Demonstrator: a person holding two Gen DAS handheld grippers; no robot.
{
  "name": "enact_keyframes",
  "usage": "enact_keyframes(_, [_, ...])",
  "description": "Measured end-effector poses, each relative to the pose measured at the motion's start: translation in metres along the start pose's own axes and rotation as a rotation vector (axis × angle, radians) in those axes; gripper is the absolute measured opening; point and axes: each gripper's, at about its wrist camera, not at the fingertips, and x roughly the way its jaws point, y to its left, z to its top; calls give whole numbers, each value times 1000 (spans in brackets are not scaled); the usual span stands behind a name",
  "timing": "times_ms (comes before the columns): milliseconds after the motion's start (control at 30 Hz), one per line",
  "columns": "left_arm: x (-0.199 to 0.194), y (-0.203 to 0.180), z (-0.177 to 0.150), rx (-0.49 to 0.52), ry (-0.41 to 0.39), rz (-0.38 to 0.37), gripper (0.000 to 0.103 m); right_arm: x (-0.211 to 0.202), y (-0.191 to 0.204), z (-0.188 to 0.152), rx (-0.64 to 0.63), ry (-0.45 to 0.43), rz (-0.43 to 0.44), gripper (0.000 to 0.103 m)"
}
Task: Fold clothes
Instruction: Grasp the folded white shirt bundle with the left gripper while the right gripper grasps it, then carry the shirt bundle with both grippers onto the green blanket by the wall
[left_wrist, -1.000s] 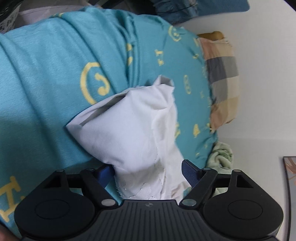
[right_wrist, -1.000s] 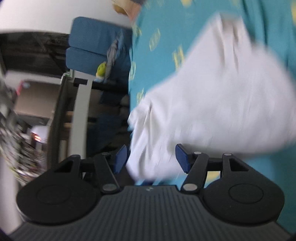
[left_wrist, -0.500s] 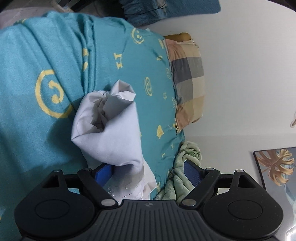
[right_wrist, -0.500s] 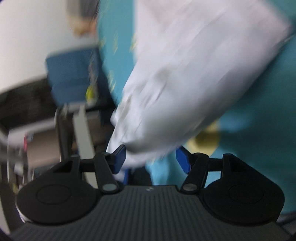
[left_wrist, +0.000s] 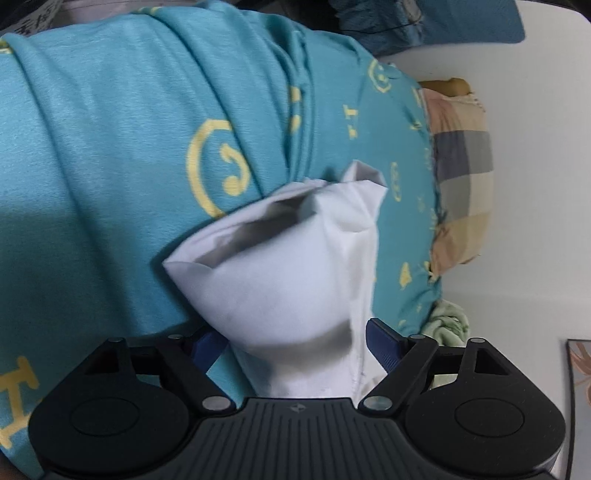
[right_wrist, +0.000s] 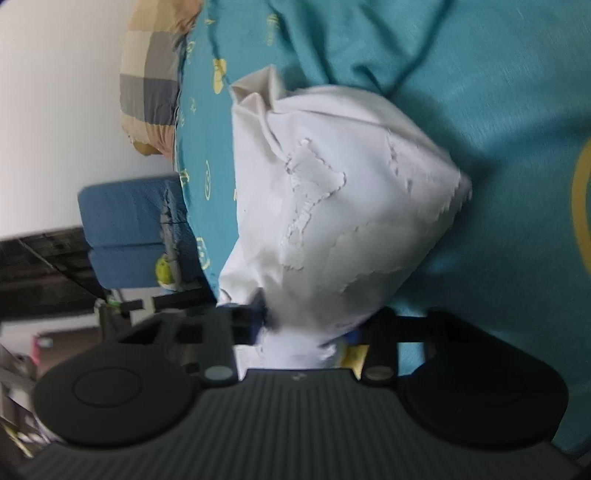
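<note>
A white garment (left_wrist: 295, 273) hangs bunched over a teal bedsheet with yellow prints (left_wrist: 110, 155). In the left wrist view it passes between the blue pads of my left gripper (left_wrist: 295, 339), whose jaws stand wide apart around the cloth. In the right wrist view the same white garment (right_wrist: 332, 206), with a cracked white print, bunches down into my right gripper (right_wrist: 306, 325), whose jaws stand closer together and pinch its lower end.
A checked pillow (left_wrist: 461, 184) lies at the head of the bed by a white wall. A pale green cloth (left_wrist: 447, 325) sits beside the bed edge. A blue chair (right_wrist: 125, 229) and dark furniture stand off the bed's side.
The right gripper's jaws have closed in on the garment's end and its view has swung across the bed. The garment has shifted and spread between the left gripper's fingers.
</note>
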Motion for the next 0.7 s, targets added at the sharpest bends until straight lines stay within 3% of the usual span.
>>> enact_keyframes(133, [1,1,8,-2,-20,12,59,-8,7,1,-73,-15,1,21])
enact_keyframes(267, [-7,-9,10,2,-28,-40,27,-16,20,0,-148,-24,-25,19])
enact_keyframes(433, [-29,-20,7,-7,22,-128,21,-53,27,-12,-152,-59,1,19])
enact_keyframes(533, [-46,-31,-5,14,48,-135,21,-81,25,-23,-117,-79,31,19])
enact_keyframes(700, [-66,-77,-49,110,66,-155,21,-132,22,-36,-72,-125,91,19])
